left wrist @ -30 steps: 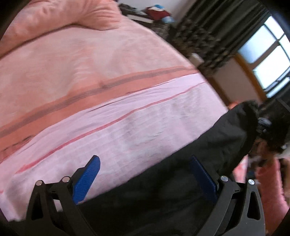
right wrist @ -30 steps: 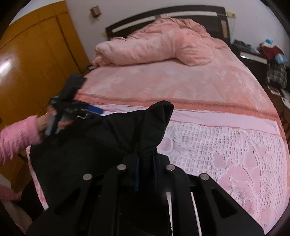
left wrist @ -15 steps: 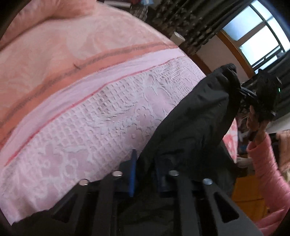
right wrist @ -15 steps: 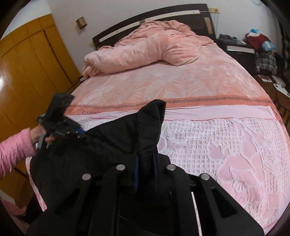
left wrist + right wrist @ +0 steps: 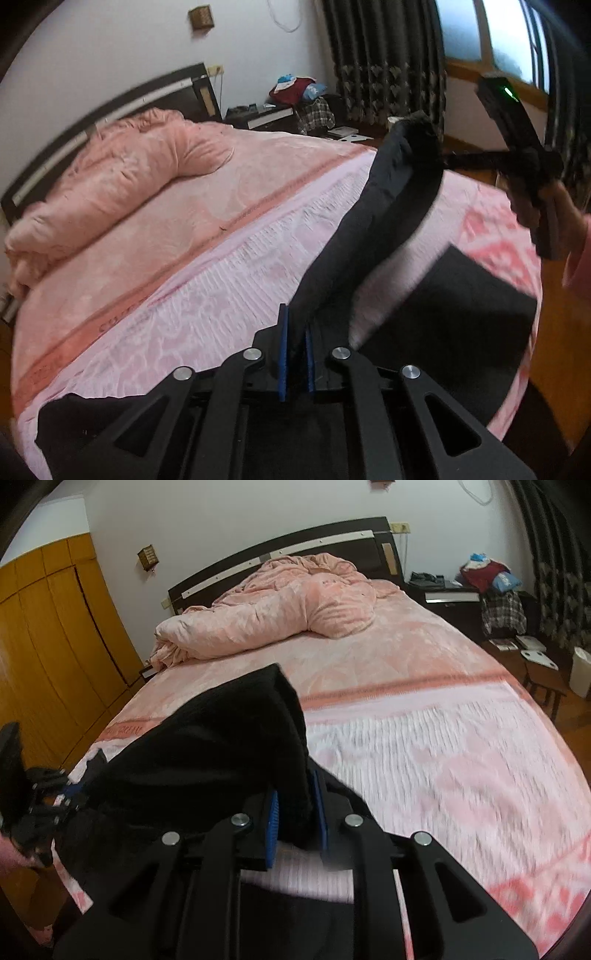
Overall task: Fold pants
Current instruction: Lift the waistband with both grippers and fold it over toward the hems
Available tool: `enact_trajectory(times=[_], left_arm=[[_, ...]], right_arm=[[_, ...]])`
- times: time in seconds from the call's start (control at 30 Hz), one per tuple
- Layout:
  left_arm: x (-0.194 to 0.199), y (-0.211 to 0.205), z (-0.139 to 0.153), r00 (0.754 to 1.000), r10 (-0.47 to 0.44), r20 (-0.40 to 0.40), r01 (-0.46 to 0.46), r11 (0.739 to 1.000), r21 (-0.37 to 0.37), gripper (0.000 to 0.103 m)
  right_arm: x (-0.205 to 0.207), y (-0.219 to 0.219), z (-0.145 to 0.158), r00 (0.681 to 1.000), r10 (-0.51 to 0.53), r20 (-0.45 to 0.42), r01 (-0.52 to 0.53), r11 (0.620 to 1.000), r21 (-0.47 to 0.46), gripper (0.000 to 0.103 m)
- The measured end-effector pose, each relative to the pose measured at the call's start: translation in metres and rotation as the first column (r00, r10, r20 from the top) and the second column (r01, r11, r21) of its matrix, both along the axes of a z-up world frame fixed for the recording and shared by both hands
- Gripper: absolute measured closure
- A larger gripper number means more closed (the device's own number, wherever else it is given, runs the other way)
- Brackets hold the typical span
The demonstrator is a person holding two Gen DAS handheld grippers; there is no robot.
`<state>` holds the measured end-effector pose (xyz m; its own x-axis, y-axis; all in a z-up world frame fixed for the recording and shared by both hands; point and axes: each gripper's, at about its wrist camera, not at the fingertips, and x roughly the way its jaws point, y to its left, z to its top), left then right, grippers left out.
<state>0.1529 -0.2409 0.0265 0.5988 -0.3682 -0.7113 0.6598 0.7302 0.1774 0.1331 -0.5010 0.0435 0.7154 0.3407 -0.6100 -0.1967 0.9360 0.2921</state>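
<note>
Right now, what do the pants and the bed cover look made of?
Pants: black, matte, thick soft cloth, maybe fleece or knit; it drapes in heavy folds. Bed cover: pink woven cotton-like cloth, matte, with a raised waffle and floral pattern.

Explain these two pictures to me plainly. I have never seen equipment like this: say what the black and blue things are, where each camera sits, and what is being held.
There is no robot here. A person holds a hand tool in each hand, each with two jaws lined with blue pads, and a camera on each tool looks forward along them. One picture comes from the left gripper, the other from the right gripper. Both are shut on the black pants, lifting one edge stretched between them, while the rest lies on the pink bed. A rumpled pink duvet lies by the headboard. Each camera also sees the opposite tool, with a hand on it.
</note>
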Motion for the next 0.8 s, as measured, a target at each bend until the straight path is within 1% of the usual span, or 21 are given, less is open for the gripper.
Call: enact_trajectory(times=[0.07,0.13,0.2,0.27,0.3,0.4,0.47,0.53,0.6,0.7,0.8], left_arm=[[-0.027,-0.004,-0.013,0.999,0.009,0.033,-0.010,1.000,0.029,0.096],[-0.045,-0.006,-0.023,0.999,0.023,0.032,-0.025,0.999,0.039,0.096],[-0.059,-0.005,-0.030,0.999,0.035,0.036,-0.037,0.998,0.044,0.096],[-0.075,-0.008,-0.040,0.999,0.046,0.022,-0.047,0.998,0.052,0.096],[-0.081,-0.009,-0.045,0.999,0.052,0.012,-0.052,0.997,0.052,0.096],[-0.101,-0.007,-0.053,0.998,0.054,-0.023,-0.053,0.998,0.045,0.096],[-0.113,-0.007,-0.060,0.998,0.047,-0.030,-0.046,0.997,0.057,0.096],[-0.122,-0.008,-0.069,0.998,0.052,-0.045,-0.049,0.997,0.061,0.095],[-0.127,-0.008,-0.082,0.994,0.064,-0.085,-0.059,0.996,0.063,0.095],[-0.135,-0.010,-0.095,0.990,0.067,-0.128,-0.058,0.996,0.070,0.095],[-0.139,-0.010,-0.106,0.981,0.060,-0.183,-0.050,0.997,0.060,0.094]], right_arm=[[-0.019,-0.003,-0.009,1.000,-0.010,-0.018,0.010,1.000,0.015,0.087],[-0.036,-0.006,-0.018,0.999,-0.019,-0.038,0.020,1.000,0.024,0.087],[-0.051,-0.005,-0.027,0.998,-0.028,-0.062,0.028,1.000,0.002,0.088],[-0.065,-0.003,-0.034,0.996,-0.034,-0.079,0.033,0.999,-0.023,0.088],[-0.072,-0.004,-0.038,0.995,-0.039,-0.089,0.036,0.999,-0.026,0.088],[-0.087,-0.007,-0.047,0.993,-0.041,-0.115,0.042,0.999,0.006,0.088],[-0.095,-0.008,-0.052,0.990,-0.042,-0.131,0.044,0.999,0.011,0.088],[-0.103,-0.006,-0.057,0.989,-0.044,-0.143,0.043,0.999,-0.015,0.088],[-0.113,-0.002,-0.064,0.985,-0.051,-0.162,0.043,0.998,-0.052,0.088],[-0.125,-0.005,-0.075,0.980,-0.066,-0.187,0.054,0.996,-0.068,0.088],[-0.134,-0.006,-0.087,0.974,-0.083,-0.212,0.067,0.994,-0.081,0.088]])
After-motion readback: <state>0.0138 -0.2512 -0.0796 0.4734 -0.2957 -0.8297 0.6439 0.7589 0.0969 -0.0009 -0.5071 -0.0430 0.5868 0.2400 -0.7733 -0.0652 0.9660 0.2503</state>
